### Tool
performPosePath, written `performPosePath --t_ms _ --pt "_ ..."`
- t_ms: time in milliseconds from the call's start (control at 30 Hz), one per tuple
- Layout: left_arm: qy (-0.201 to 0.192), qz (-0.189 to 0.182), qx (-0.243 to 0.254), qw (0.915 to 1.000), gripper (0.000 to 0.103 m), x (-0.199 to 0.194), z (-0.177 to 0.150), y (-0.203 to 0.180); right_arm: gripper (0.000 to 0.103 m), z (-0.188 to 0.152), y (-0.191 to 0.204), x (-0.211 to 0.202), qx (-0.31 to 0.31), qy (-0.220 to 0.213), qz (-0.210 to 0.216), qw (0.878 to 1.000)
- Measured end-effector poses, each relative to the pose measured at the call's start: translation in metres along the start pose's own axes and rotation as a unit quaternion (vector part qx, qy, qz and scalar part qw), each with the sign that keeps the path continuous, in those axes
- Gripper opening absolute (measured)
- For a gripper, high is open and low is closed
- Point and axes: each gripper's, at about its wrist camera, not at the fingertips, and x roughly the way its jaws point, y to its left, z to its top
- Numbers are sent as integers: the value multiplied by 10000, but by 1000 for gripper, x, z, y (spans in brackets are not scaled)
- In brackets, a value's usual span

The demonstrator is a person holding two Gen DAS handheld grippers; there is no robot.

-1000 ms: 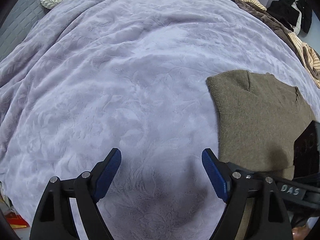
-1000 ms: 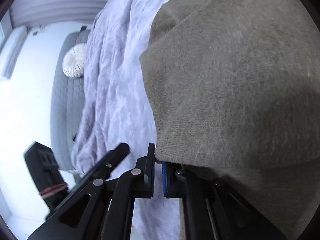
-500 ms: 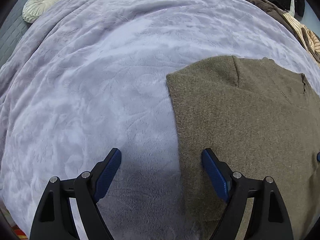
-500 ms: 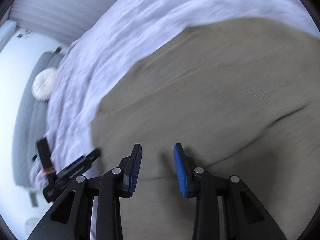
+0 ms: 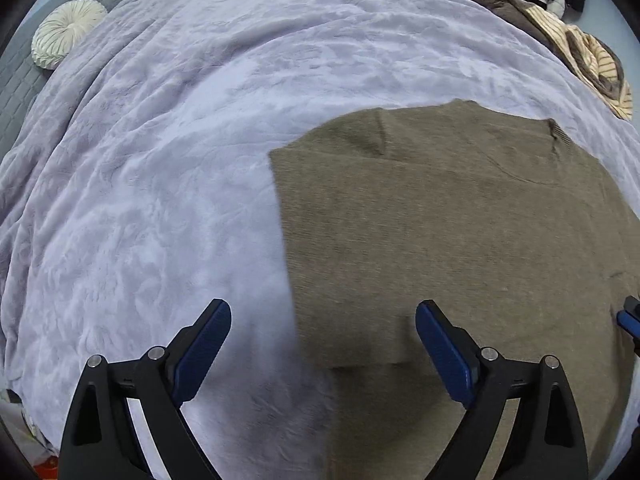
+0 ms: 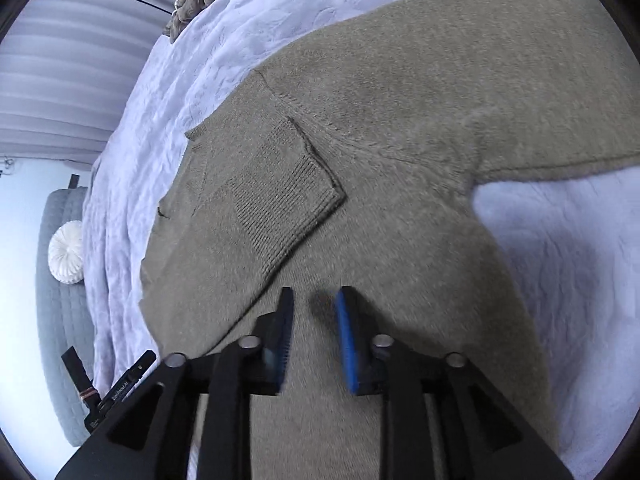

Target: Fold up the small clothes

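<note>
An olive-brown knit sweater [image 5: 460, 232] lies flat on the lilac bedspread [image 5: 168, 152], one side folded in with a straight left edge. In the right wrist view the sweater [image 6: 420, 92] shows a sleeve cuff [image 6: 280, 200] folded across the body and the other sleeve stretching to the right. My left gripper [image 5: 322, 340] is wide open and empty above the sweater's near left edge. My right gripper [image 6: 314, 320] is partly open and empty just above the sweater's body. Its tip shows at the right edge of the left wrist view [image 5: 630, 320].
A pile of brown, striped and black clothes [image 5: 560, 28] lies at the far right of the bed. A round white cushion [image 5: 66, 32] rests on the grey headboard [image 5: 20, 84] at the far left. Grey curtains [image 6: 80, 60] hang beyond the bed.
My right gripper let go of the sweater, opened and drew back over its body. The sweater now lies flat. My left gripper moved right, over the sweater's left edge.
</note>
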Motion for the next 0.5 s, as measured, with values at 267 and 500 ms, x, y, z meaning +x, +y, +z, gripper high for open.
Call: performPosePath --t_ms 267,500 --pt "235 -484 605 9967 94 -13 -29 -101 37 -6 -26 -19 187 71 122 9997" --pt "329 -577 1133 9913 94 -16 -38 -172 37 -6 -70 -58 571 -259 130 9979"
